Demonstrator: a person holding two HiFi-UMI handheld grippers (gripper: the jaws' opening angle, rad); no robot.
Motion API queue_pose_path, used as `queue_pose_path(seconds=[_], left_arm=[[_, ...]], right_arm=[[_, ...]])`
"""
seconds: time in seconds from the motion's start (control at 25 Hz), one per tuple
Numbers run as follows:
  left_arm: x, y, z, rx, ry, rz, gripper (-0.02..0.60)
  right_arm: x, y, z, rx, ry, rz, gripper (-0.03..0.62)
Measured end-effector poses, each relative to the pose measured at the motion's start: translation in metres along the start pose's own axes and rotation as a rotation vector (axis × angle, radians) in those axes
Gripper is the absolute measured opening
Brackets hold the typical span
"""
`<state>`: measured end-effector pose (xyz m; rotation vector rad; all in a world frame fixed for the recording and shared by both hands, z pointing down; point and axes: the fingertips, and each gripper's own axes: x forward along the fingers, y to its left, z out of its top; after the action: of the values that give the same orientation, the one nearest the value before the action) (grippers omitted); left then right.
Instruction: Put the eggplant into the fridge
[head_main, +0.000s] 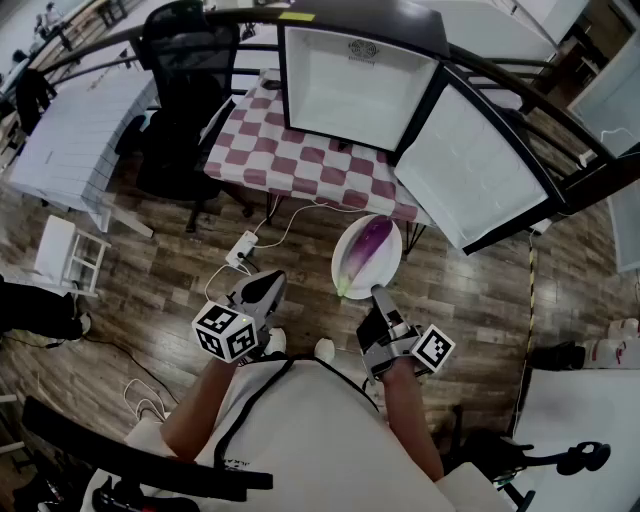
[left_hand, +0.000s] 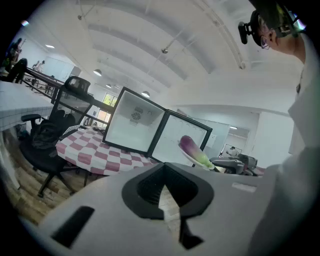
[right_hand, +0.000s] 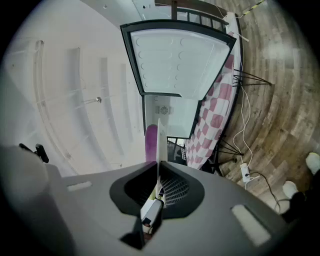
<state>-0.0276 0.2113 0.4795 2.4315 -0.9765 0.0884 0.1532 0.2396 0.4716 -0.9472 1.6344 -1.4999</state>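
A purple eggplant (head_main: 370, 243) with a green stem end lies on a white plate (head_main: 391, 262) held out over the wooden floor. My right gripper (head_main: 380, 296) is shut on the plate's near rim. In the right gripper view the plate (right_hand: 158, 142) runs edge-on between the jaws, with the eggplant (right_hand: 150, 142) on its left. The small fridge (head_main: 350, 85) stands open on the checkered table, its white inside bare, its door (head_main: 470, 170) swung out to the right. My left gripper (head_main: 263, 290) is shut with nothing in it, level with the plate's left side.
A red-and-white checkered table (head_main: 300, 160) carries the fridge. A black office chair (head_main: 180, 70) stands left of it. A white power strip (head_main: 241, 250) and cables lie on the floor below the table. A white table (head_main: 70, 130) is at far left.
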Motion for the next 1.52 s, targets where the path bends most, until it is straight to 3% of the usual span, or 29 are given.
queue_pose_path(seconds=[0.6,1.52], left_arm=[[-0.016,0.006,-0.004,0.005,0.006,-0.018,0.005],[-0.037,0.052,0.010,-0.010,-0.006,-0.018,0.005]], right_arm=[[0.000,0.003,-0.023,0.001,-0.010,-0.002,0.028],[0.042,0.014,-0.050,0.002,-0.014,0.044,0.031]])
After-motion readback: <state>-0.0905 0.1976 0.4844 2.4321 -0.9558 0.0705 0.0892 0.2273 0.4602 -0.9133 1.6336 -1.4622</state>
